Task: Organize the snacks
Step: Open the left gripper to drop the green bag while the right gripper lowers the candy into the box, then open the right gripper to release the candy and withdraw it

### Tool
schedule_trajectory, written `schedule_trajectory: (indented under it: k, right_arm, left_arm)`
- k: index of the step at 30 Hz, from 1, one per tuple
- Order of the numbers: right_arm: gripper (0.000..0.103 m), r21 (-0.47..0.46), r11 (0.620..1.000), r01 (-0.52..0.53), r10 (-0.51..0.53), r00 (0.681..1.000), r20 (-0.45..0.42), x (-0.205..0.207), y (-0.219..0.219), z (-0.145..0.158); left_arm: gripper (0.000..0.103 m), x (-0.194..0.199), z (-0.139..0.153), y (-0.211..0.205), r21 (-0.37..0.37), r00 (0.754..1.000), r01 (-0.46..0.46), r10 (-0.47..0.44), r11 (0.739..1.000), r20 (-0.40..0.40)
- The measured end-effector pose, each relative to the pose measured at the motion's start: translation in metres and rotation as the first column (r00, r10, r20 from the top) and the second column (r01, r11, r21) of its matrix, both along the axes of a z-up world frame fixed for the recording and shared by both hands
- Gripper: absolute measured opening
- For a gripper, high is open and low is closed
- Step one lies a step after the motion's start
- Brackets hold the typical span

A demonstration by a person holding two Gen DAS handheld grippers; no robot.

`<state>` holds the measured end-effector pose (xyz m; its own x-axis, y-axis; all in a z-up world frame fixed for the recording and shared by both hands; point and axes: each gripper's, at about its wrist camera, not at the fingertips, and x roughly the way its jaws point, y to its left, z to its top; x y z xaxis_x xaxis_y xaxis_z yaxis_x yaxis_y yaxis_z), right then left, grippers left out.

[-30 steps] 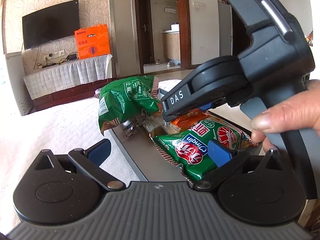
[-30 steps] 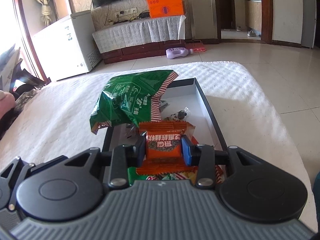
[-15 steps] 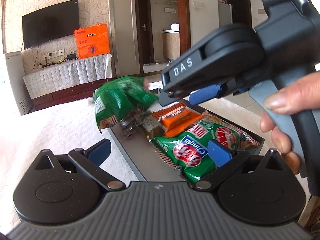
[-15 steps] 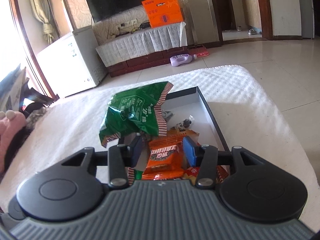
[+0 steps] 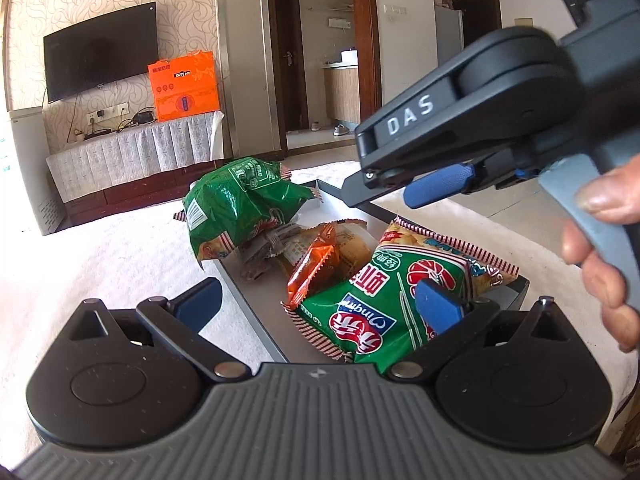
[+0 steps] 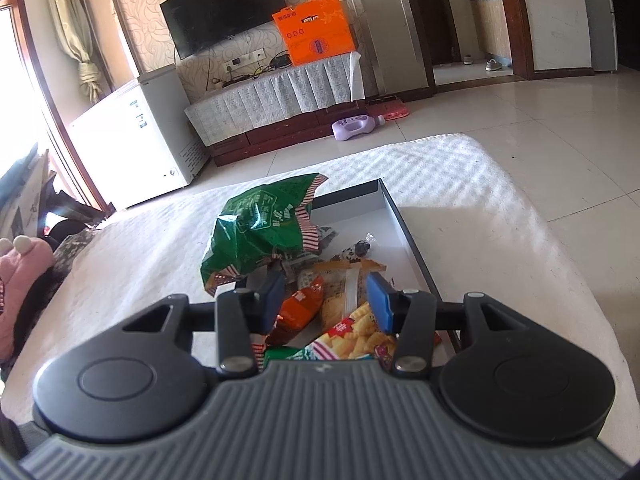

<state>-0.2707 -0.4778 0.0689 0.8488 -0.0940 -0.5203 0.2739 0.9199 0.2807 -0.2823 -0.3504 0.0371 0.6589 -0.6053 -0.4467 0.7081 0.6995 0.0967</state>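
Orange packet (image 5: 313, 265) lies in the tray (image 6: 412, 236), tilted against the near green bag (image 5: 384, 304) — nothing grips it. The right gripper (image 6: 326, 300) hangs above it, jaws parted and holding nothing. The left gripper (image 5: 316, 304) sits low at the tray's near end, jaws wide, one blue pad (image 5: 438, 307) over the near bag. A second green bag (image 5: 240, 204) slumps over the tray's left wall on the white cloth (image 6: 460, 184).
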Motion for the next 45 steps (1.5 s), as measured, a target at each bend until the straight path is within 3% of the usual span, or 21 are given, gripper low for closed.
schedule_trajectory:
  k: [2, 15, 19, 22, 26, 28, 31, 33, 39, 45]
  right_arm:
    - [0.056, -0.003, 1.000, 0.001, -0.001, 1.000, 0.003, -0.003, 0.003, 0.001]
    - [0.057, 0.027, 0.999, 0.021, -0.022, 0.999, 0.041, -0.043, 0.027, 0.008]
    - [0.064, 0.007, 1.000, 0.030, -0.030, 0.998, 0.049, -0.062, 0.041, 0.008]
    - [0.064, -0.016, 1.000, 0.027, -0.026, 0.998, 0.061, -0.079, 0.050, 0.006]
    - [0.064, -0.005, 0.998, 0.063, -0.063, 0.996, 0.057, -0.103, 0.052, 0.003]
    - [0.066, 0.013, 0.996, 0.084, -0.084, 0.996, 0.038, -0.117, 0.052, 0.001]
    - [0.075, 0.050, 0.992, 0.114, -0.115, 0.993, 0.017, -0.137, 0.052, -0.001]
    - [0.074, 0.070, 0.992, 0.109, -0.109, 0.994, -0.008, -0.149, 0.053, 0.000]
    - [0.074, -0.014, 0.994, 0.106, -0.107, 0.984, -0.145, -0.178, 0.069, -0.012]
    - [0.074, -0.053, 0.997, 0.057, -0.068, 0.974, -0.215, -0.189, 0.089, -0.024]
  left_arm:
    - [0.103, 0.000, 0.000, 0.000, -0.001, 1.000, -0.001, 0.001, 1.000, -0.002]
    - [0.103, 0.000, -0.001, 0.006, 0.000, 1.000, -0.008, 0.008, 1.000, 0.003]
    - [0.103, -0.003, 0.001, 0.012, 0.006, 1.000, -0.018, 0.018, 1.000, 0.004]
    - [0.103, -0.006, 0.005, 0.018, 0.017, 0.999, -0.043, 0.043, 0.999, 0.009]
    - [0.103, -0.012, 0.012, 0.030, 0.009, 0.995, -0.092, 0.092, 0.996, -0.048]
    - [0.103, -0.019, 0.015, 0.035, 0.013, 0.992, -0.112, 0.113, 0.994, -0.050]
    - [0.103, -0.037, 0.018, 0.036, 0.056, 0.992, -0.130, 0.129, 0.990, 0.011]
    - [0.103, -0.050, 0.021, 0.037, 0.064, 0.988, -0.147, 0.144, 0.987, 0.053]
    - [0.103, -0.083, 0.033, 0.054, 0.013, 0.985, -0.163, 0.162, 0.987, 0.052]
    - [0.103, -0.102, 0.040, 0.067, 0.012, 0.984, -0.174, 0.174, 0.985, 0.030]
